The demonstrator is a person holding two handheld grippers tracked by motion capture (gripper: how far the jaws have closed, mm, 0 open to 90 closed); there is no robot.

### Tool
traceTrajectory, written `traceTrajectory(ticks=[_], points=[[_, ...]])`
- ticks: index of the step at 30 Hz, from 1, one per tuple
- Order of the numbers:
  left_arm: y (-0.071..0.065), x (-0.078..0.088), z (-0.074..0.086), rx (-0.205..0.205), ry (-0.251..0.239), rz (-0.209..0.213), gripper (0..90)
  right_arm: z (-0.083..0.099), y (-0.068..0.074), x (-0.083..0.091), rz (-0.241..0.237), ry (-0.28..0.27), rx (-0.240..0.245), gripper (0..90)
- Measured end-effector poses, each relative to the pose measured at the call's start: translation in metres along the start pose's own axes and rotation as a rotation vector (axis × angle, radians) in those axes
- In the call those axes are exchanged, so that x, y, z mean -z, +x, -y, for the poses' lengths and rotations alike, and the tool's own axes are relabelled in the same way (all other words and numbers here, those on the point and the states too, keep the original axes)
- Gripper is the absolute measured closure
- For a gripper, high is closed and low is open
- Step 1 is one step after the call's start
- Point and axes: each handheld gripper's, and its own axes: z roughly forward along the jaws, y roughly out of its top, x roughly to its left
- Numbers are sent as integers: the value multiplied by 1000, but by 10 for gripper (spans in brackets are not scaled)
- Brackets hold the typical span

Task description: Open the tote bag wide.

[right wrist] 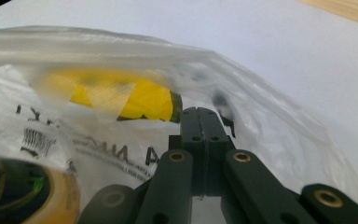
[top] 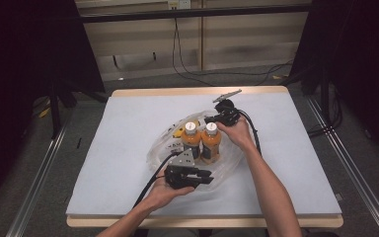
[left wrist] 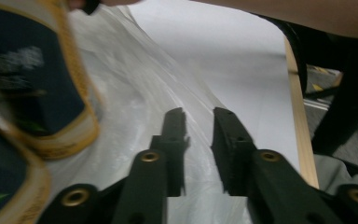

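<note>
Okay, my right gripper (top: 212, 120) is at the far side of the clear plastic bag (top: 227, 165), jaws pressed tight together and pinching the bag's thin edge, which bunches up around the black tips in the right gripper view. My left gripper (top: 205, 176) is at the near side of the bag, jaws a little apart with a narrow gap between them; the film lies under and beyond them, and nothing is pinched there. Two orange bottles (top: 201, 142) with white caps stand upright side by side in the bag, in the middle of the white mat (top: 128, 148). Something yellow (right wrist: 140, 99) lies in the bag just behind them.
</note>
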Motion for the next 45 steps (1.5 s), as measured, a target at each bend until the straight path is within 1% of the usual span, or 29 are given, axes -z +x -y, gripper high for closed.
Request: traceTrajectory(ticks=[2, 3, 5, 7, 8, 10, 12, 13, 14, 16, 17, 18, 19, 20, 21, 22, 23, 27, 28, 29, 30, 33, 35, 36, 38, 39, 40, 42, 45], points=[[1, 4, -1, 0, -5, -9, 696, 0, 1, 8, 3, -2, 4, 900], [1, 6, -1, 12, -13, -15, 680, 1, 2, 11, -4, -13, 1, 900], [3, 10, -1, 23, -18, -48, 597, 1, 4, 19, 1, -22, 15, 900], [5, 15, -3, 27, -32, -62, 541, 3, 5, 26, 5, -39, 20, 888], [6, 17, -4, 32, -39, -74, 511, 5, 6, 29, 3, -49, 22, 858], [9, 22, -8, 32, -35, -100, 441, 8, 7, 35, 15, -56, 29, 839], [11, 28, -10, 35, -39, -117, 406, 12, 7, 40, 19, -63, 22, 793], [12, 31, -11, 31, -49, -125, 391, 14, 7, 43, 26, -73, 28, 787], [13, 34, -11, 41, -60, -126, 360, 16, 7, 46, 29, -81, 26, 760], [16, 40, -12, 50, -75, -140, 312, 19, 8, 53, 28, -106, 16, 685], [17, 42, -12, 51, -77, -155, 289, 20, 10, 57, 36, -111, 20, 684], [19, 45, -11, 55, -86, -151, 265, 20, 11, 61, 36, -114, 26, 653], [20, 48, -11, 56, -85, -161, 254, 21, 11, 64, 35, -127, 28, 596], [22, 49, -11, 52, -92, -163, 241, 22, 13, 68, 44, -133, 24, 559], [22, 53, -11, 54, -91, -178, 231, 23, 14, 72, 47, -142, 29, 542], [24, 55, -11, 51, -100, -178, 225, 24, 16, 76, 42, -154, 25, 491], [25, 57, -11, 49, -96, -188, 201, 25, 17, 81, 46, -164, 22, 459], [28, 67, -10, 42, -105, -220, 167, 31, 19, 95, 49, -188, 17, 354], [29, 70, -10, 40, -97, -230, 154, 33, 20, 99, 49, -192, 19, 343], [31, 73, -9, 41, -100, -232, 142, 35, 21, 103, 54, -196, 23, 326], [32, 76, -8, 54, -103, -243, 135, 38, 23, 106, 59, -201, 22, 302], [35, 87, -5, 55, -111, -269, 117, 45, 26, 117, 71, -219, 26, 259], [35, 95, -1, 56, -109, -305, 111, 51, 28, 124, 83, -238, 11, 209], [35, 97, 0, 55, -109, -313, 108, 54, 29, 128, 88, -244, 6, 193], [35, 103, 5, 59, -108, -352, 101, 61, 31, 134, 88, -258, 1, 177], [36, 106, 7, 64, -106, -365, 84, 65, 33, 137, 86, -266, -2, 166], [36, 110, 11, 81, -108, -373, 82, 69, 34, 140, 91, -270, -2, 163], [38, 116, 16, 91, -99, -392, 82, 77, 35, 146, 108, -268, 2, 152], [38, 125, 23, 114, -104, -404, 74, 89, 36, 157, 109, -279, -18, 140]])
